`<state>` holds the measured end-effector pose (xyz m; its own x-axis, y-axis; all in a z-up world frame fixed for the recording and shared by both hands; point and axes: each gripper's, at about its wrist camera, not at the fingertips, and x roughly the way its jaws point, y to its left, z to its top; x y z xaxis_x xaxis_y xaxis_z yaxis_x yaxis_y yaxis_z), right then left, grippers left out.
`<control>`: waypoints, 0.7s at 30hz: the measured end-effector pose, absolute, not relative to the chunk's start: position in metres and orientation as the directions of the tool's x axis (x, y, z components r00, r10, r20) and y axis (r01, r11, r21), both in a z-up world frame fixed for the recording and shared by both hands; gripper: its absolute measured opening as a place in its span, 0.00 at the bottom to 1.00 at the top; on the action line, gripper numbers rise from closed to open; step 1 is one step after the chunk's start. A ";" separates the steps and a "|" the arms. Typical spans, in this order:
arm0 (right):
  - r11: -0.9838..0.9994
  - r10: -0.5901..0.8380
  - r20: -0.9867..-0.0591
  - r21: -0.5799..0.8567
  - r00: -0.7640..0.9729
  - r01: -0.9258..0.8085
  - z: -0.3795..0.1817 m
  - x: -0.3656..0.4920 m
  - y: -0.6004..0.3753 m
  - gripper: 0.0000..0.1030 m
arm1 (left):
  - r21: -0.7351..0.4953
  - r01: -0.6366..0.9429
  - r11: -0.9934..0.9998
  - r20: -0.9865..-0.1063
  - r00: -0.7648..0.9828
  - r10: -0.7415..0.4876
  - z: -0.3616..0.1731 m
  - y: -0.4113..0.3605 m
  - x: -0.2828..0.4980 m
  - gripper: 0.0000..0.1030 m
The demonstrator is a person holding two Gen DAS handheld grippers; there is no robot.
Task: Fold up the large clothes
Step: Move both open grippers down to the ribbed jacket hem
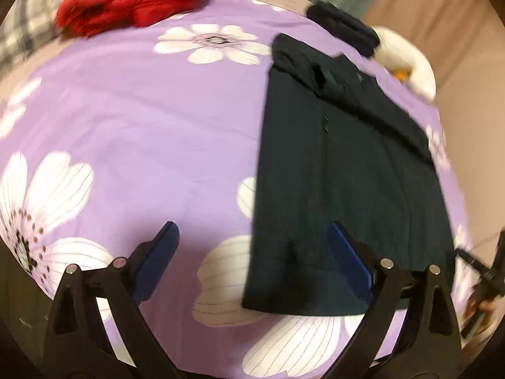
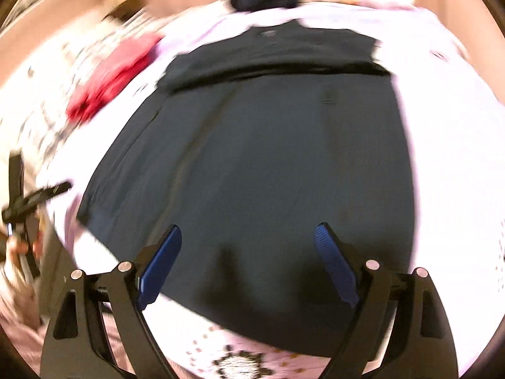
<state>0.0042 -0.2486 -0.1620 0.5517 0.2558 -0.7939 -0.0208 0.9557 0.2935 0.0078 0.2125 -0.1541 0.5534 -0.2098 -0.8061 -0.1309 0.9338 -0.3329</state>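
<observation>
Dark shirt (image 2: pixel 268 158) lies flat below my right gripper (image 2: pixel 247 246), whose jaws gape wide, holding nothing. My left gripper (image 1: pixel 252 249) is equally wide and empty, over the purple flowered bedspread (image 1: pixel 142 120). The shirt's long axis runs away from me, collar farthest. A red garment (image 1: pixel 135 0) sits beyond.

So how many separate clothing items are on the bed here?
3. A large dark shirt spread flat in front of the tongs, a red garment bunched at the far left, and a small folded dark item beyond the shirt's collar. Others may lie out of frame.
</observation>
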 end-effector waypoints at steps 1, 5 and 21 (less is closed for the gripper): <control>0.954 0.243 -0.793 0.300 0.559 0.011 -0.162 0.002 -0.257 0.85 | -0.358 -0.136 0.924 -0.798 0.558 -0.227 -0.154 0.217 0.006 0.94; 0.921 0.231 -0.784 0.368 0.577 0.131 -0.168 -0.015 -0.301 0.85 | -0.472 -0.135 0.871 -0.766 0.552 -0.329 -0.166 0.235 0.006 0.95; 0.769 0.479 -0.711 0.623 0.514 0.145 -0.205 0.026 -0.325 0.85 | -0.565 0.104 0.819 -0.729 0.402 -0.554 -0.198 0.160 0.060 0.97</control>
<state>0.0264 -0.3251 -0.2054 0.5143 0.4791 -0.7113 0.1447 0.7691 0.6226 0.0601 0.1599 -0.1984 0.4024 -0.5538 -0.7289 0.1041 0.8188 -0.5646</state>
